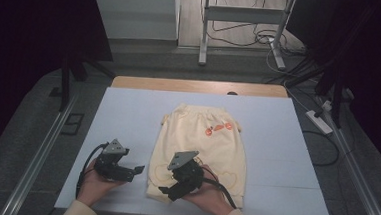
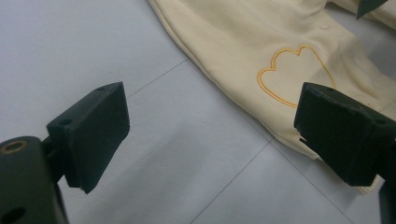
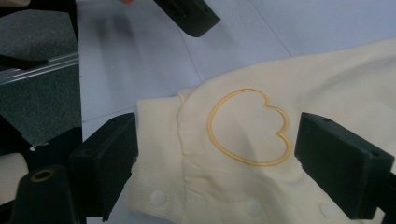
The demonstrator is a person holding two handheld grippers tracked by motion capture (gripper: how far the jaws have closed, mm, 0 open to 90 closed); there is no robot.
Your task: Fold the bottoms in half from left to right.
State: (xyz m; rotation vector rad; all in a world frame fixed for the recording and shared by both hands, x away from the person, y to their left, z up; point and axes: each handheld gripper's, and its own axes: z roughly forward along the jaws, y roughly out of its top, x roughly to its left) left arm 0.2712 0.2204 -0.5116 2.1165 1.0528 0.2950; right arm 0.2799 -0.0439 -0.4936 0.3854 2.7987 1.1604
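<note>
Lying flat on your desk [image 1: 128,108] — yellow pants [image 1: 201,138]. Your left hand-held gripper [image 1: 137,170] gapes wide beside them; your right hand-held gripper [image 1: 171,191] gapes wide over the cuff [image 3: 156,154].

The pale sheet [image 1: 128,113] covering the table lies bare along its left side, its far edge and its right side — open room on all of these. The cream garment [image 1: 201,148] spreads flat down the middle, low and soft. The left gripper [image 1: 137,170] hovers just beside the garment's left edge with jaws wide apart over bare sheet, while the right gripper [image 1: 171,191] sits above the near hem, jaws spread — the two stand close together there.
</note>
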